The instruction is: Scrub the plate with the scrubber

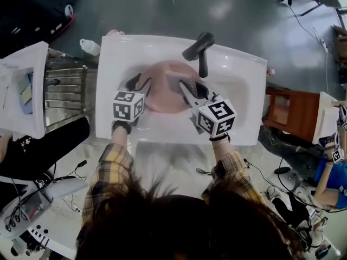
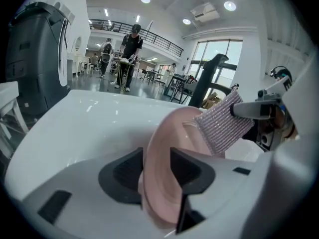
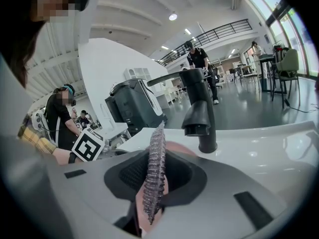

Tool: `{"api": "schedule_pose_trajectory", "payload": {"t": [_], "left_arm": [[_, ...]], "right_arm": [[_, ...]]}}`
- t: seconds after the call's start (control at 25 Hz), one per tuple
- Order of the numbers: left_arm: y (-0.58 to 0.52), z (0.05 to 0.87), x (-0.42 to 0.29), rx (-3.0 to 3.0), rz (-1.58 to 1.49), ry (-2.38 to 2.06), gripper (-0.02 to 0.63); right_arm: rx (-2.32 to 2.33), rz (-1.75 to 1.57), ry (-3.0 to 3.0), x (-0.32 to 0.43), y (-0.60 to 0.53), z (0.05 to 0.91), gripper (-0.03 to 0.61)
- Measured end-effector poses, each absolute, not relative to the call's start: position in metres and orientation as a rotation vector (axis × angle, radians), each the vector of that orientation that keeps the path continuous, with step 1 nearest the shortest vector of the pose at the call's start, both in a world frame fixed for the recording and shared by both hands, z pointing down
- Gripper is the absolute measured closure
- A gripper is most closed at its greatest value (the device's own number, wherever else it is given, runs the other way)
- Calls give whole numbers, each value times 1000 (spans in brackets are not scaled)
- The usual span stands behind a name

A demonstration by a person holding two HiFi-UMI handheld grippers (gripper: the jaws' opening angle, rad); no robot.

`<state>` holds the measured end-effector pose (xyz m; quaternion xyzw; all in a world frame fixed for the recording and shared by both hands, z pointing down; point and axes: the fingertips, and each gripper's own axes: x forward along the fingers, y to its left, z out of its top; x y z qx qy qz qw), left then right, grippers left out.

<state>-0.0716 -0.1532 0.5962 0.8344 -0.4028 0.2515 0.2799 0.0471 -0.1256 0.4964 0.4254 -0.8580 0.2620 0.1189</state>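
White sink [image 1: 245,68], left hand-held gripper [image 2: 157,171] spread astride plate [image 1: 160,97] rim, right hand-held gripper [image 3: 153,177] pinching scrubber [image 3: 158,138] lengthwise

Yellow plaid sleeves [image 1: 114,164], black wristbands [image 1: 121,127] — white grippers [image 1: 138,84] carrying black-and-white marker cubes [image 1: 128,105].

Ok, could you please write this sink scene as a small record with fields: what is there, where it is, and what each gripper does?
place: white sink with a black faucet
plate: pink, in the basin, tilted up on its edge
left gripper: jaws apart, the plate's rim stands between them
right gripper: shut on the scrubber
scrubber: silver, glittery, held at the plate's inner face; touching or not, I cannot tell
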Motion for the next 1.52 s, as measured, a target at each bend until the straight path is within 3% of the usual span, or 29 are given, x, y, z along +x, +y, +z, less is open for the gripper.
{"api": "schedule_pose_trajectory", "payload": {"t": [0.24, 0.48, 1.12, 1.52], "left_arm": [[-151, 603, -71, 2215, 694, -1079, 473], [-152, 607, -76, 2220, 744, -1128, 571], [-135, 615, -64, 2249, 792, -1036, 581], [-127, 623, -59, 2232, 794, -1009, 581]], "right_arm": [[1247, 774, -2475, 50, -126, 505, 492], [1268, 730, -2390, 59, -135, 524, 492], [1361, 332, -2075, 79, -161, 552, 493], [1319, 131, -2043, 45, -173, 556, 494]]}}
